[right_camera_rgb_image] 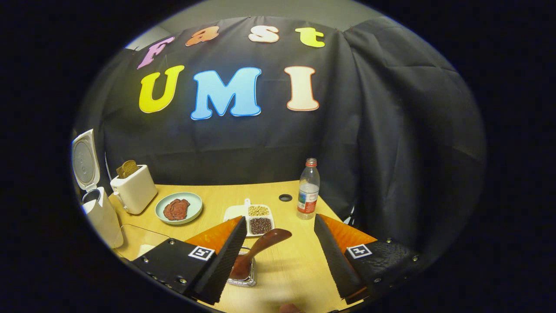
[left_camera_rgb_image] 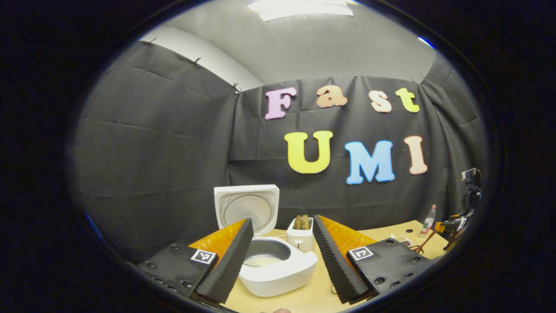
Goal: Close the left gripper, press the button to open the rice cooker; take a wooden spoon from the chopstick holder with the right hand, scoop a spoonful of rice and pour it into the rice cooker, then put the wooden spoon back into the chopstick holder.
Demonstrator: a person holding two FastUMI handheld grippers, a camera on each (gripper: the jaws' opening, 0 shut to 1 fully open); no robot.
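The white rice cooker (left_camera_rgb_image: 278, 271) stands with its lid (left_camera_rgb_image: 246, 208) raised, and the grey inner pot (left_camera_rgb_image: 266, 252) holds a pale layer at the bottom. My left gripper (left_camera_rgb_image: 282, 218) hangs open just in front of it with nothing between the fingers. In the right gripper view the brown wooden spoon (right_camera_rgb_image: 260, 248) leans out of the clear chopstick holder (right_camera_rgb_image: 244, 280) on the table. My right gripper (right_camera_rgb_image: 280, 218) is open above it. The spoon lies between the fingers, close to the left one, which hides its lower part. The cooker (right_camera_rgb_image: 102, 217) sits at the far left.
A white toaster (right_camera_rgb_image: 133, 189) with bread stands beside the cooker. A plate of meat (right_camera_rgb_image: 178, 208), a white divided dish of grains (right_camera_rgb_image: 254, 219) and a water bottle (right_camera_rgb_image: 308, 189) sit on the wooden table (right_camera_rgb_image: 295, 265). Black cloth walls close the back and sides.
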